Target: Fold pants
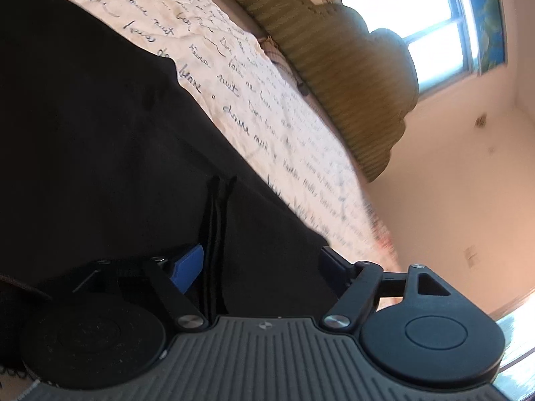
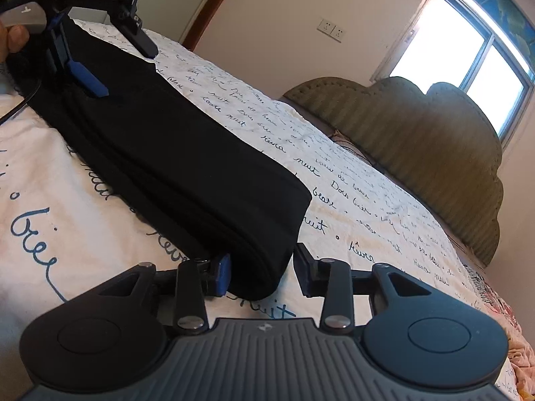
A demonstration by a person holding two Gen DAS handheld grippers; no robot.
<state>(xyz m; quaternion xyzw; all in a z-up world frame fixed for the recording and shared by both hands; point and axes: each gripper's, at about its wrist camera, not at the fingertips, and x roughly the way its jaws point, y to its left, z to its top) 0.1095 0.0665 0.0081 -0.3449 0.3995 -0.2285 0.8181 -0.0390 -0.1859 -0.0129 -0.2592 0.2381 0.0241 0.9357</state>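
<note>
1. The black pants (image 2: 174,153) lie folded into a long, narrow band on the white bedsheet (image 2: 351,180), which is printed with blue handwriting. The band runs from the near middle of the right wrist view to the far left.
2. The right gripper (image 2: 262,267) is at the near end of the pants. Its tongs are spread, one on each side of the folded edge. The left blue pad (image 2: 222,274) is just beside the fabric; the right finger stands apart from it.
3. The left gripper (image 2: 120,63) is at the far end of the pants, seen at the upper left of the right wrist view. Its tongs are also spread, and the fabric lies between them.
4. In the left wrist view the pants (image 1: 100,133) fill the left side, and a blue pad (image 1: 187,272) is against the dark cloth.
5. A green padded headboard (image 2: 418,153) stands at the far right of the bed, below a bright window (image 2: 461,43).
</note>
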